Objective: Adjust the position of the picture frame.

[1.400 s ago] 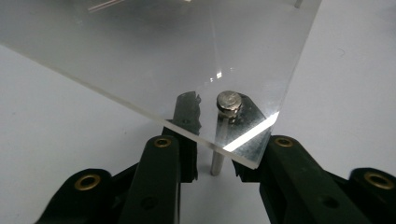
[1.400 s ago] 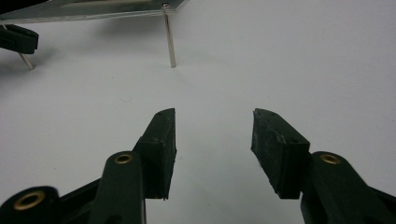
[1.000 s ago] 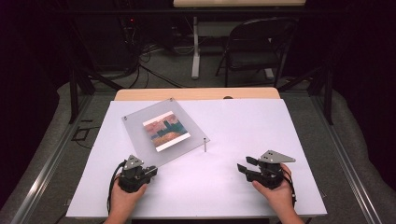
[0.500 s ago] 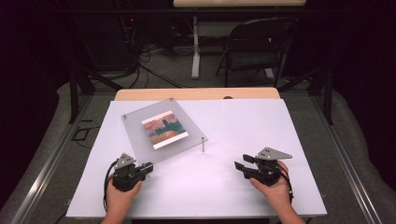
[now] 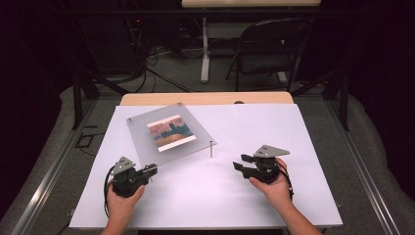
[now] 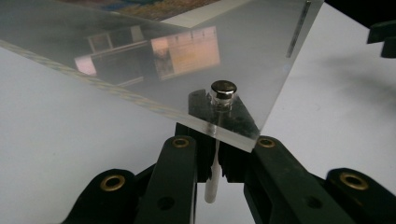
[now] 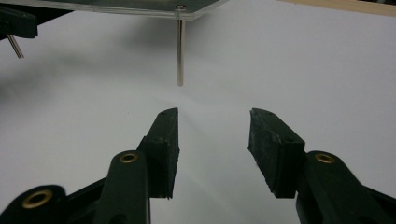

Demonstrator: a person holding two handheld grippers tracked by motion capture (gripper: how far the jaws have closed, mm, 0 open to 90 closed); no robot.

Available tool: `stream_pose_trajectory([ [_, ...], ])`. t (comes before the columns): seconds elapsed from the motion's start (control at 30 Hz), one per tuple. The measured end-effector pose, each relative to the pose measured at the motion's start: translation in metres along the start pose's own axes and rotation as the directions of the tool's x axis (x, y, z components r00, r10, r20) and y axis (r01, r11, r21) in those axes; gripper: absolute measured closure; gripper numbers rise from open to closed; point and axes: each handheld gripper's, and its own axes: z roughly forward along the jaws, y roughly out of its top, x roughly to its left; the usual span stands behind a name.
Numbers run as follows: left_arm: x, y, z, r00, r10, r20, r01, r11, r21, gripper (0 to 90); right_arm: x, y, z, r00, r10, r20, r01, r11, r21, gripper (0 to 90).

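White-covered table (image 5: 293,147) | clear acrylic photo frame (image 5: 169,134) on metal standoff legs, left-centre | left gripper (image 6: 217,154) clamped on near-corner leg (image 6: 211,184) under frame | right gripper (image 7: 212,140) jaws parted, empty, facing another leg (image 7: 180,51) | folding chair (image 5: 266,49) behind.

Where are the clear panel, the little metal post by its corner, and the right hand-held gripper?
Clear panel (image 5: 147,142): high view, bare part left of the picture.
Metal post (image 7: 180,51): right gripper view, mid-shaft.
Right hand-held gripper (image 7: 212,140): right gripper view, gap between its open jaws.
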Motion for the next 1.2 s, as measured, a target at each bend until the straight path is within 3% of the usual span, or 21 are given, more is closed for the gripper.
stream_pose_trajectory([
  [0.47,0.004,0.005,-0.006,0.9997,-0.022,0.001,0.022,0.9985,-0.05,84.7,0.004,0.033,0.068,0.9957,-0.022,-0.091,0.02,1.0,-0.02,59.0],
  [0.73,0.005,0.004,-0.006,0.9993,-0.037,0.005,0.037,0.9975,-0.06,84.7,0.007,0.04,0.089,0.9911,-0.012,-0.133,0.008,1.0,-0.029,59.3],
  [0.93,0.007,0.003,-0.007,0.9989,-0.047,0.004,0.047,0.9966,-0.068,84.7,0.012,0.042,0.104,0.9904,-0.017,-0.137,0.016,1.0,-0.005,68.3],
  [1.07,0.007,0.003,-0.007,0.9987,-0.05,0.004,0.051,0.9964,-0.068,84.7,0.014,0.042,0.112,0.9838,0.018,-0.178,-0.02,1.0,-0.015,76.1],
  [1.13,0.007,0.002,-0.007,0.9986,-0.053,-0.004,0.052,0.9962,-0.069,84.7,0.016,0.042,0.114,0.9858,0.005,-0.168,-0.006,1.0,-0.008,81.0],
  [1.2,0.008,0.002,-0.007,0.9984,-0.056,-0.007,0.056,0.9958,-0.072,84.7,0.013,0.041,0.115,0.9839,0.024,-0.177,-0.025,1.0,-0.001,84.9],
])
